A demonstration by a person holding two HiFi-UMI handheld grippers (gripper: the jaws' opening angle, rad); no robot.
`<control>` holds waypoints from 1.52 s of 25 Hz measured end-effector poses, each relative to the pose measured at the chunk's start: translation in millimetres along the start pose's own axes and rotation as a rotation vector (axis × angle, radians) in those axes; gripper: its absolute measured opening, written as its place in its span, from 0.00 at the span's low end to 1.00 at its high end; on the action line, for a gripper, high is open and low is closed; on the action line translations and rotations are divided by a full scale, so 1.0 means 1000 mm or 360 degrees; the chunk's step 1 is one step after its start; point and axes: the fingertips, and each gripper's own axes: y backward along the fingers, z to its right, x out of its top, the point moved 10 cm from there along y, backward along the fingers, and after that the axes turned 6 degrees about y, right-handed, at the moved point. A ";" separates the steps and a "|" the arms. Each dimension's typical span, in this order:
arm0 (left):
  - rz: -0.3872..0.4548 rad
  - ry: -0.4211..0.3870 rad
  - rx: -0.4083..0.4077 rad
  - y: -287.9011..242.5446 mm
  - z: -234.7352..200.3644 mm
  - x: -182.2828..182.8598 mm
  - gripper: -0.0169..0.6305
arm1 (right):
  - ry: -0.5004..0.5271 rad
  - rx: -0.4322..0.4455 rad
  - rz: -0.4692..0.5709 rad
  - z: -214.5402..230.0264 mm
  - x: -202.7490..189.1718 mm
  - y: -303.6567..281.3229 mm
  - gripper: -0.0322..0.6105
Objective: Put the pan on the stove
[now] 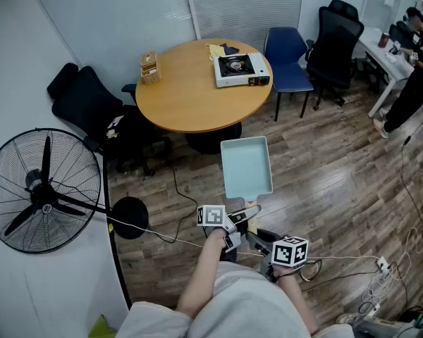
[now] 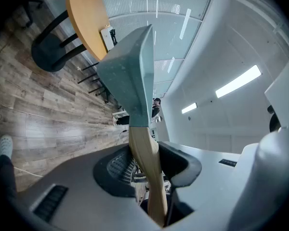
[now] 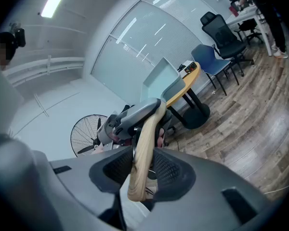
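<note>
Wooden handle [image 2: 144,153] in both jaws, pan [image 1: 247,166] level

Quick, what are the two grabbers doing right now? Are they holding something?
Left gripper: closed on the wooden handle of the light blue square pan.
Right gripper: closed on the same handle.

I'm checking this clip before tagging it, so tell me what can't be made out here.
- Stove, head view: too small to tell whether it is lit.
- Yellow thing on the table, head view: too small to identify.
- Pan inside, left gripper view: only its underside faces the camera.
</note>
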 end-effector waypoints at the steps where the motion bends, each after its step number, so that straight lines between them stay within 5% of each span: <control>1: 0.0001 0.0007 0.0005 0.001 -0.001 0.001 0.27 | -0.0005 -0.0004 0.0000 0.000 -0.001 -0.001 0.26; 15: -0.0046 -0.0078 0.0053 0.003 -0.005 0.052 0.28 | 0.0007 -0.0058 0.0008 0.002 0.030 -0.039 0.27; 27: -0.0111 -0.0070 -0.0002 0.015 -0.015 0.119 0.28 | -0.0004 -0.0126 0.0097 0.002 0.063 -0.094 0.27; 38: -0.0117 -0.0037 -0.0011 0.019 -0.022 0.144 0.28 | -0.0001 -0.0137 0.0109 0.007 0.077 -0.116 0.27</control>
